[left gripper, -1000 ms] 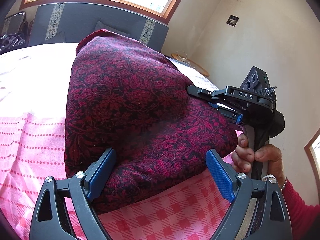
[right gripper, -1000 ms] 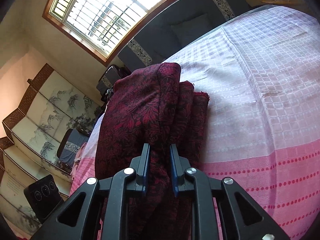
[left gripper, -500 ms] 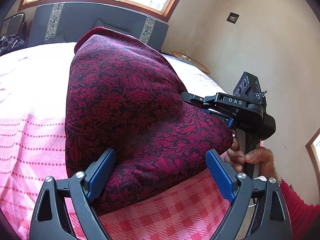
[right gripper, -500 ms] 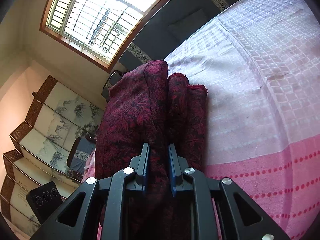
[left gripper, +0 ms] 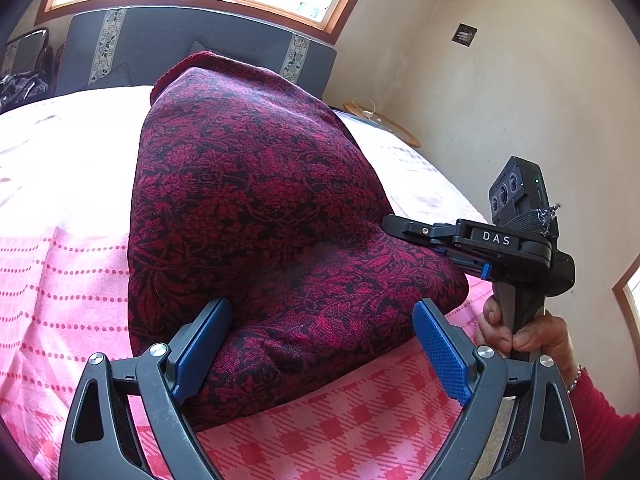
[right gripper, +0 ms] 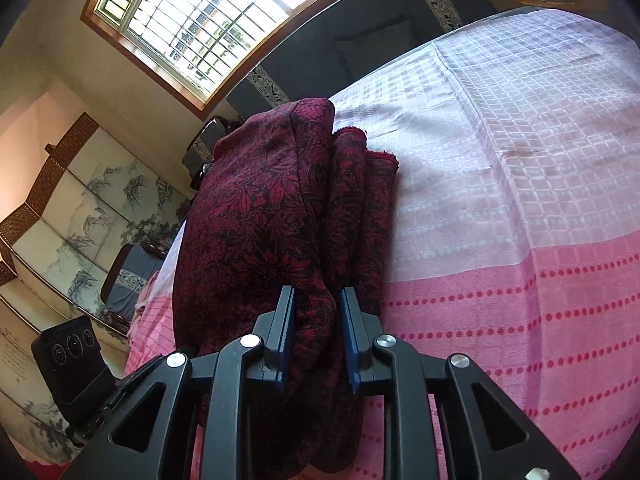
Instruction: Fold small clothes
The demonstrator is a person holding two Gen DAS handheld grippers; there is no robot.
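Observation:
A dark red garment with a black floral print [left gripper: 256,208] lies folded in layers on the pink checked bedspread [left gripper: 352,432]. My left gripper [left gripper: 320,344] is open, its blue pads either side of the garment's near edge without pinching it. My right gripper [right gripper: 316,312] is shut on a bunched fold of the garment [right gripper: 272,216] and holds that side raised. In the left wrist view the right gripper [left gripper: 404,228] comes in from the right, with its fingers reaching into the cloth.
A dark grey headboard [left gripper: 172,48] and a window stand beyond the bed. A wall lies close on the right, with a round wooden side table [left gripper: 380,120] by it. A painted folding screen [right gripper: 80,208] stands at the left of the right wrist view.
The right gripper has moved a little with the fold still held, and its jaws now stand slightly wider around the thicker cloth. The left gripper has stayed open in place.

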